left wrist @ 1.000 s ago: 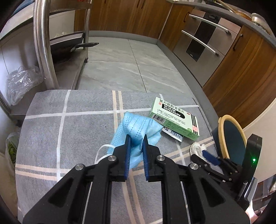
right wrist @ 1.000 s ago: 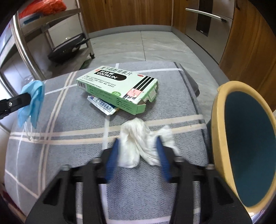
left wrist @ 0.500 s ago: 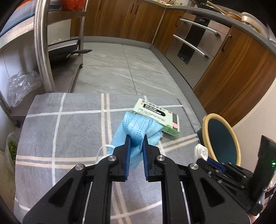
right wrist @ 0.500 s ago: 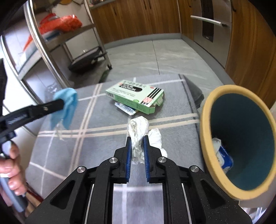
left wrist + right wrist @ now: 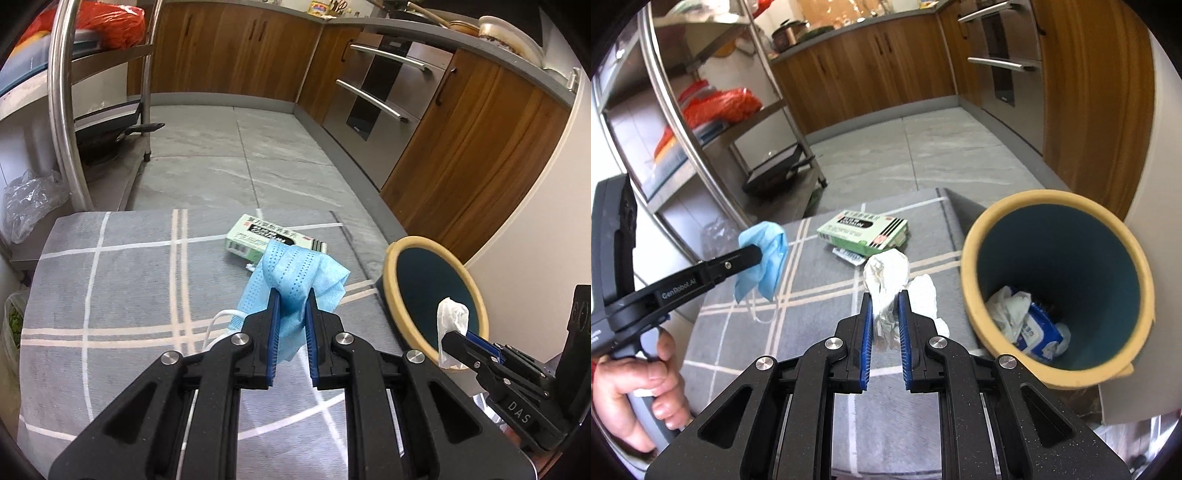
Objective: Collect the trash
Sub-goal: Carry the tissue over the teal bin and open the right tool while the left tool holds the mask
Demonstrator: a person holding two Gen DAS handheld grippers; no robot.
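both grippers loaded, bin off to the right

nearest to you, your right gripper (image 5: 885, 295) has its jaws pressed onto a crumpled white tissue (image 5: 886, 275); the wad sticks up past the blue pads (image 5: 866, 325) and spills out to the right of them. those jaws have just been closing, and the tissue sits pinched between them, lifted clear of the grey checked cloth (image 5: 820, 291). your left gripper (image 5: 291, 295) has its jaws clamped on a blue face mask (image 5: 295, 273), which bulges above the tips and hangs down the left side, with its white ear loop (image 5: 218, 321) dangling below. your hand (image 5: 635, 391) wraps that gripper's handle.

just right of the right jaws stands the bin (image 5: 971, 258), teal inside with a tan rim, tilted toward you. it holds crumpled white paper (image 5: 1008, 306) and a blue-and-white packet (image 5: 1038, 328) at the bottom. from the left wrist view the tissue shows in front of the bin's mouth.

beyond both sets of jaws a green and white medicine box (image 5: 862, 230) lies flat on the cloth, one end open, with a small foil strip (image 5: 847, 254) poking out from under its near edge. farther off, past the cloth, are the tiled floor (image 5: 258, 162) and wooden cabinets (image 5: 229, 51).
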